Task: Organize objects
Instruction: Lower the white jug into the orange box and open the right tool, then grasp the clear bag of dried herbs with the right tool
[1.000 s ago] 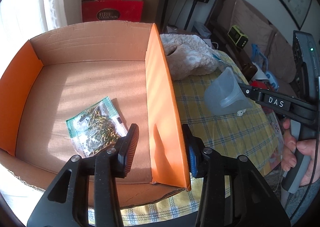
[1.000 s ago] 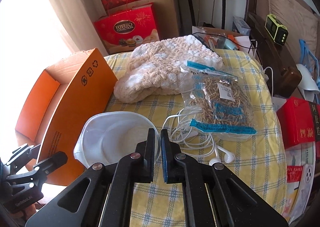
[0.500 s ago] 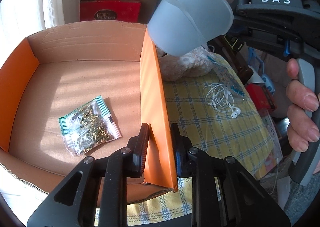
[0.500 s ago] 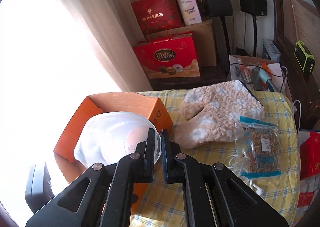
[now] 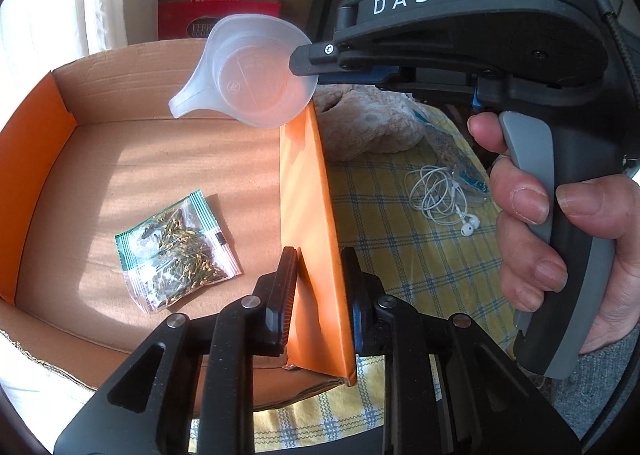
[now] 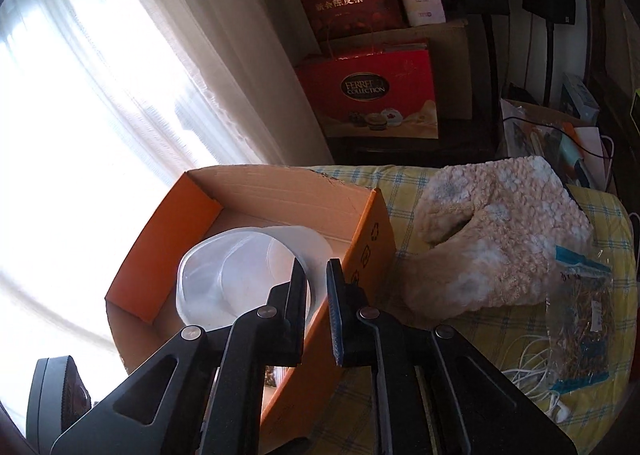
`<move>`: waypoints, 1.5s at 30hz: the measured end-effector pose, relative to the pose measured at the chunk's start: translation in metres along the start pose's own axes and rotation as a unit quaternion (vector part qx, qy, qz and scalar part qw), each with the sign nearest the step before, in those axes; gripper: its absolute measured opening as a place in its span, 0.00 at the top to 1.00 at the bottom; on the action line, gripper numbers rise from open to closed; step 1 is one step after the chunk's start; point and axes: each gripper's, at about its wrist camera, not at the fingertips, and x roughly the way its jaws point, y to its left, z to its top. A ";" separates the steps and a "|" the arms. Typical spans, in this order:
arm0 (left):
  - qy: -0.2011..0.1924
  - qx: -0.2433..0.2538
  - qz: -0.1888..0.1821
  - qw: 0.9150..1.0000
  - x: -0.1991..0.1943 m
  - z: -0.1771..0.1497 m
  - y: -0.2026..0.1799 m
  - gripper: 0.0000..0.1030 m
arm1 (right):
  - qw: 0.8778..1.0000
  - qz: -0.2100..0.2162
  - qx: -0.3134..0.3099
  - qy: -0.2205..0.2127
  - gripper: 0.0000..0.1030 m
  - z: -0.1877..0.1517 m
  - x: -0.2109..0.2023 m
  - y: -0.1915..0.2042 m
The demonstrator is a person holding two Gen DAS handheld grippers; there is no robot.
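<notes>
An orange cardboard box stands on the yellow checked tablecloth; it also shows in the right wrist view. My left gripper is shut on the box's right wall near its front corner. My right gripper is shut on the rim of a clear plastic measuring cup and holds it above the box; the cup hangs over the box's far right part in the left wrist view. A small green-edged packet of tea lies on the box floor.
On the cloth right of the box lie a fluffy beige slipper, a clear bag of dried goods and white earphones. Red gift boxes stand behind the table. A curtained window is at the left.
My right gripper carried the cup from the table up and leftward over the box, and now it hangs lower over the box's inside. My left gripper closed on the box wall.
</notes>
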 end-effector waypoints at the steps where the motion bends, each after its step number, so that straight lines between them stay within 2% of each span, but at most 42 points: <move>1: 0.001 0.000 0.000 1.000 0.000 0.000 0.000 0.80 | 1.000 0.000 0.002 -0.001 0.88 -0.001 -0.001 -0.001; 8: 0.003 -0.003 -0.001 1.000 0.000 0.000 0.001 0.80 | 1.000 -0.006 0.019 -0.010 0.79 -0.002 -0.016 -0.017; 13: 0.003 -0.002 -0.001 1.000 -0.001 -0.001 -0.001 0.79 | 0.999 -0.029 0.022 -0.020 0.71 -0.006 -0.037 -0.027; 17: 0.004 -0.001 -0.001 1.000 0.001 -0.002 0.001 0.79 | 0.997 -0.067 0.013 -0.025 0.60 -0.012 -0.055 -0.037; 21: 0.004 -0.001 -0.001 1.000 -0.001 -0.002 0.003 0.79 | 0.995 -0.097 0.006 -0.036 0.45 -0.020 -0.072 -0.047; 26: 0.008 0.001 0.004 1.000 0.007 0.001 0.001 0.79 | 0.992 -0.124 0.009 -0.035 0.41 -0.030 -0.085 -0.061; 30: 0.013 0.002 0.009 1.000 0.009 0.001 0.001 0.79 | 0.989 -0.143 0.022 -0.038 0.33 -0.036 -0.095 -0.076; 33: 0.016 0.004 0.013 1.000 0.012 0.002 -0.001 0.79 | 0.985 -0.164 0.036 -0.040 0.31 -0.039 -0.102 -0.093; 40: 0.022 0.006 0.016 1.000 0.015 0.002 0.000 0.80 | 0.974 -0.211 0.079 -0.030 0.29 -0.049 -0.107 -0.139; 45: 0.024 0.005 0.014 1.000 0.015 0.002 0.000 0.80 | 0.973 -0.210 0.099 -0.017 0.29 -0.056 -0.100 -0.158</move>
